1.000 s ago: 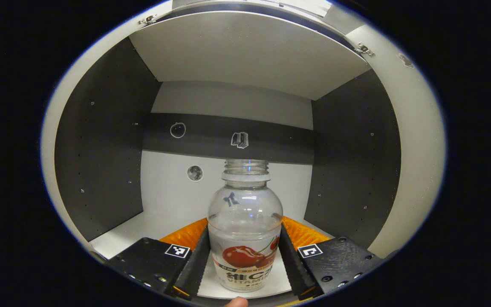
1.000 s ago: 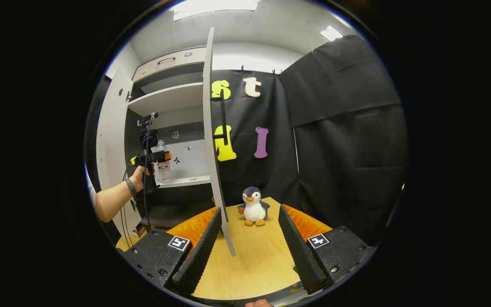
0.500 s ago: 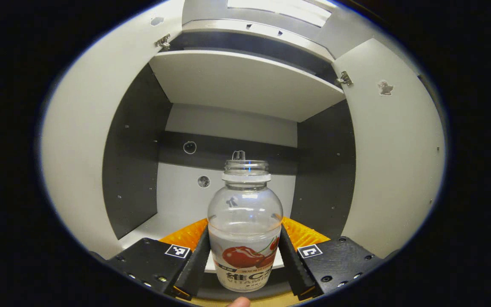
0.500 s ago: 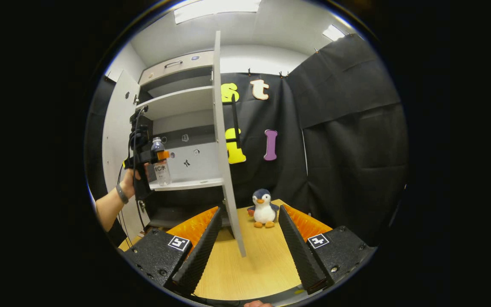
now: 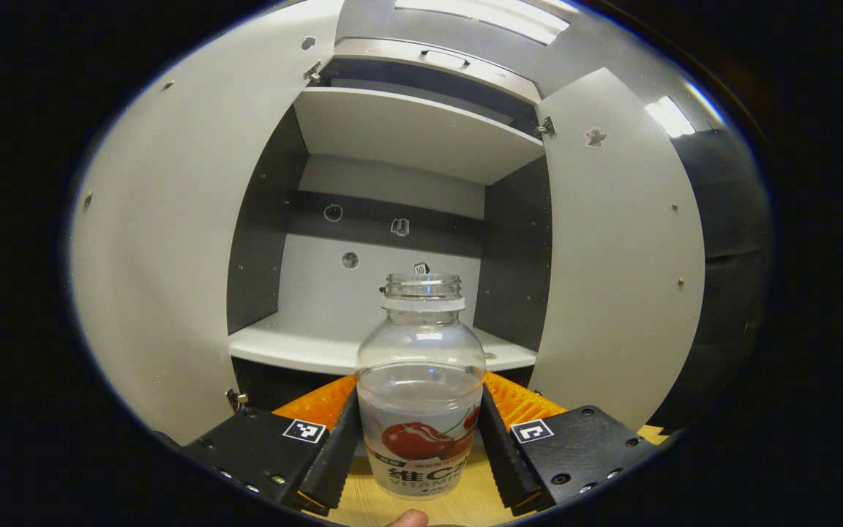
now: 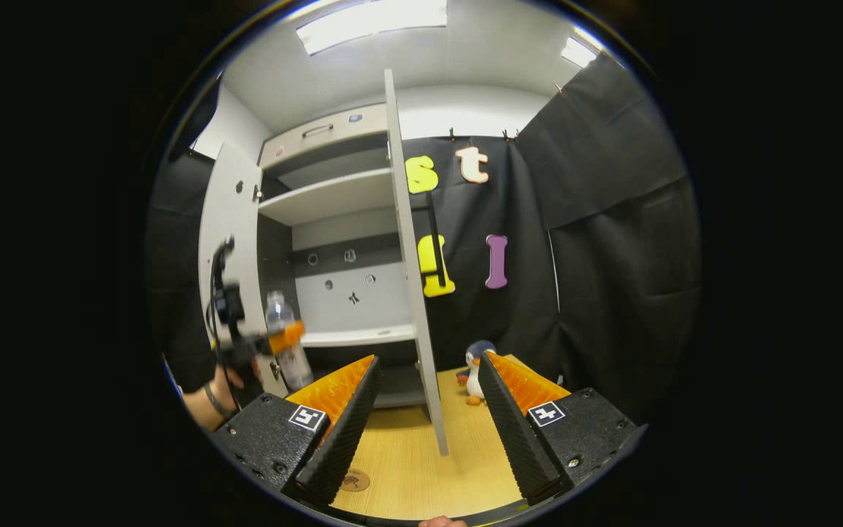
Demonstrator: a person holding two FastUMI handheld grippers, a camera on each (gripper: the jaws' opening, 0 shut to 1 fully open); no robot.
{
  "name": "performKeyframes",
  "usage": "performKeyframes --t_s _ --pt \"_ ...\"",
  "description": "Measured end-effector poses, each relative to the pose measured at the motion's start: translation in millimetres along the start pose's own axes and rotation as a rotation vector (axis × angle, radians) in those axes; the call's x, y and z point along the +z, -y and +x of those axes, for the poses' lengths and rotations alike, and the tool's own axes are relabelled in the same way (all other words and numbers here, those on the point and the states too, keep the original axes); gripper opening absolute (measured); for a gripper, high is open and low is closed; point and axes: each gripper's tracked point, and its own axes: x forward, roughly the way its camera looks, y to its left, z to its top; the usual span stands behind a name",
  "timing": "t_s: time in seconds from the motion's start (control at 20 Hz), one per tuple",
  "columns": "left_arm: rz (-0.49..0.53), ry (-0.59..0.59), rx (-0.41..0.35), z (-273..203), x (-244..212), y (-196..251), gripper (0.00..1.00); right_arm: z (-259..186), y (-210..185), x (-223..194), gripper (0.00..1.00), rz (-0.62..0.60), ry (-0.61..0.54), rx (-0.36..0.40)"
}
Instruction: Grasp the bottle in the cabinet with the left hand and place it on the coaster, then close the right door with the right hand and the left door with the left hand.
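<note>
Left gripper view: fingers (image 5: 345, 439) pinching bottle (image 5: 421, 388), now outside the cabinet (image 5: 392, 139); right gripper (image 6: 425, 421) spread

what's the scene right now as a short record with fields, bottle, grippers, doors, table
bottle: uncapped bottle held upright, out in front of the shelf
left gripper: left gripper shut on the bottle, both fingers pressing its sides
right gripper: right gripper open, holding nothing, over the table
doors: left door and right door both open
coaster: coaster on the table, bare
other: toy penguin on the table beyond the right door
</note>
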Motion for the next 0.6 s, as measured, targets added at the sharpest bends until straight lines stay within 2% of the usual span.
performKeyframes --t_s 0.35,0.5,0.6 --pt "0.114 0.037 0.056 -51.0 -85.2 28.2 0.76 -4.7 10.3 55.1 0.82 -0.070 0.082 -0.048" --pt "0.140 0.035 0.056 -55.9 -114.2 43.5 0.76 -2.9 6.0 60.8 0.83 -0.131 0.058 -0.066" --pt "0.138 0.035 0.066 -59.7 -132.6 50.4 0.76 -3.2 -4.9 60.8 0.82 -0.128 0.039 -0.056"
